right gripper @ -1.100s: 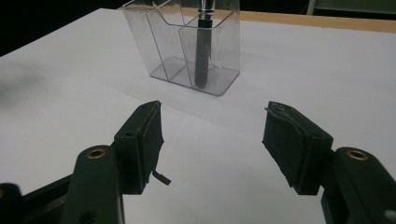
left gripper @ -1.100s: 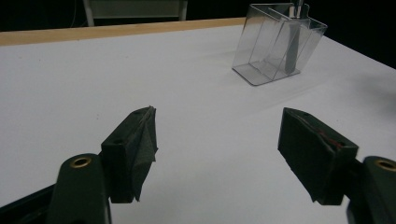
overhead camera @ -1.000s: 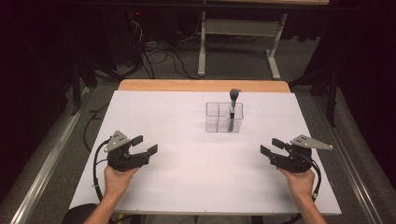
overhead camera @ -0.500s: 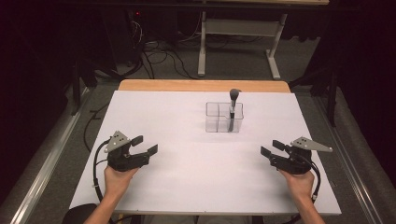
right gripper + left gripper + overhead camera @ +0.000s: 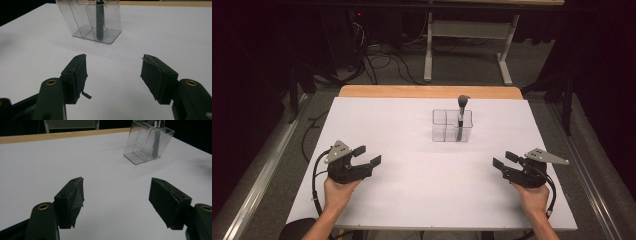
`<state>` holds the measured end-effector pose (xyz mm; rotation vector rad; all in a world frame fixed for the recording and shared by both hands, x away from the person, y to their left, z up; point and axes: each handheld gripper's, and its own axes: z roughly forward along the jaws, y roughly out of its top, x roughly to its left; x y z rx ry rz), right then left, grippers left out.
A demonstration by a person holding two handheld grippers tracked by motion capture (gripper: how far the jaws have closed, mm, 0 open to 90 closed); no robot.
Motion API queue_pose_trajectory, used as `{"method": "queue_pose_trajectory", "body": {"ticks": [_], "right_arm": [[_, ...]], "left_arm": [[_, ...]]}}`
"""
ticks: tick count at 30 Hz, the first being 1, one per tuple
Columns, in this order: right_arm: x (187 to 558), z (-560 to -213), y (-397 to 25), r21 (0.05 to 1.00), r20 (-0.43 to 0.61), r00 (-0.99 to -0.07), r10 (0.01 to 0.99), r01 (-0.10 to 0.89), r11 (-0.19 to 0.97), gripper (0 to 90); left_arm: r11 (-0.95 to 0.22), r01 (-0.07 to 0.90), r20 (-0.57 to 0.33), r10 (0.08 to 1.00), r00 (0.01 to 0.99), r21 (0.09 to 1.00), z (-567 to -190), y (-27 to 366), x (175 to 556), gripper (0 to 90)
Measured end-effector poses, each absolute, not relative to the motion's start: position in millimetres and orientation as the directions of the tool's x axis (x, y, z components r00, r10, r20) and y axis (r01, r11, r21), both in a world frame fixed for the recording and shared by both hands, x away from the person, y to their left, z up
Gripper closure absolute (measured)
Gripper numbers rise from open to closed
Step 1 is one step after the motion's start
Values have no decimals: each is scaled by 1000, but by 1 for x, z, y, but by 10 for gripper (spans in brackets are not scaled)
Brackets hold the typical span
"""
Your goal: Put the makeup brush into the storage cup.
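Two grippers (image 5: 371, 155) (image 5: 503, 159) spread, apparently unobstructed table (image 5: 422, 195)

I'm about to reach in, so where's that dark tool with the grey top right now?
In the high view the dark tool stands upright in the clear organizer, in a right-hand compartment, toward the table's far edge, ahead of both grippers.

Lab recording room, white-covered table (image 5: 412, 200) mid-frame, tangled black cables (image 5: 377, 55) on grey carpet upper left, metal bench frame (image 5: 467, 47) top centre, dark surroundings
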<state>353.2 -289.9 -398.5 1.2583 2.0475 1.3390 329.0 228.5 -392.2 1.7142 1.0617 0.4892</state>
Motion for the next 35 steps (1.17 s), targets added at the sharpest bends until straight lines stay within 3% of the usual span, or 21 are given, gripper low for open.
{"method": "queue_pose_trajectory", "body": {"ticks": [35], "right_arm": [[346,-406,-293,884,132,-516,846,447,135,376]], "left_arm": [[-96,426,-161,833,529,900,-393,228,330,283]]}}
